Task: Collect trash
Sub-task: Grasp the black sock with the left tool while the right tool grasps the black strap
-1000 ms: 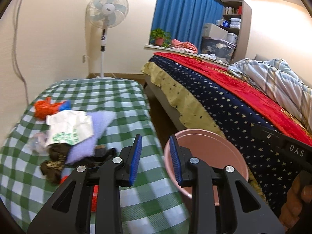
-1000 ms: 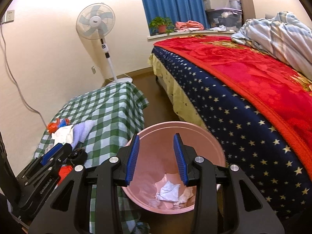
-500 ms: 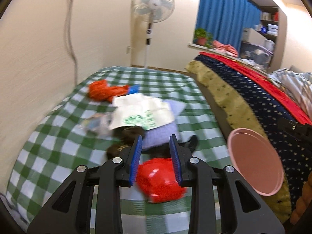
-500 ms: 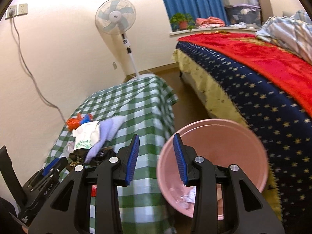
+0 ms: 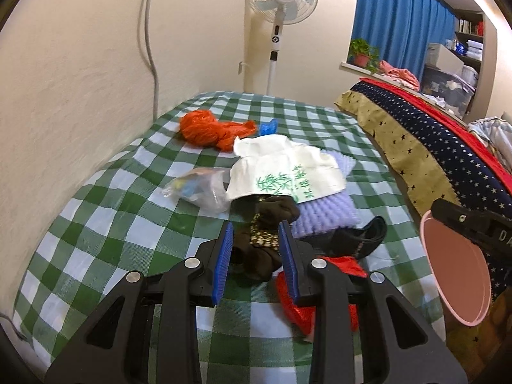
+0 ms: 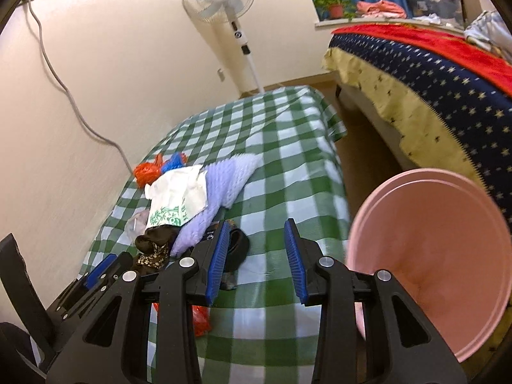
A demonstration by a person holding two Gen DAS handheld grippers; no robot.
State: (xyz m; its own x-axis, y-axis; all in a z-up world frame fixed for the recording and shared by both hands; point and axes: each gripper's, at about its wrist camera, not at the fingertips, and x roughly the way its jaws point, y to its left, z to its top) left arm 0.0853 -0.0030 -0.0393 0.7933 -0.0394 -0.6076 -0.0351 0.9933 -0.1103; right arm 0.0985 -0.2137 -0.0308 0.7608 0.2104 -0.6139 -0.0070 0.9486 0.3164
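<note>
A green checked table (image 5: 96, 224) holds a pile: an orange plastic bag (image 5: 208, 129), a clear plastic bag (image 5: 198, 188), a white bag with green print (image 5: 284, 172), a lilac knitted cloth (image 5: 323, 214), a brown cloth (image 5: 265, 233), a black item (image 5: 361, 240) and a red wrapper (image 5: 307, 297). My left gripper (image 5: 256, 256) is open, hovering just before the brown cloth. My right gripper (image 6: 256, 256) is open and empty over the table's near part. A pink bin (image 6: 432, 256) tilts at the right, also in the left wrist view (image 5: 454, 272).
A wall (image 5: 64, 80) with a cable runs along the table's left. A standing fan (image 5: 278, 16) stands behind the table. A bed with a starred blue and red cover (image 5: 448, 134) lies to the right across a narrow floor gap (image 6: 358, 140).
My left gripper swung left from the bin to the pile on the table. My right gripper also turned left, so the bin now sits at its right edge.
</note>
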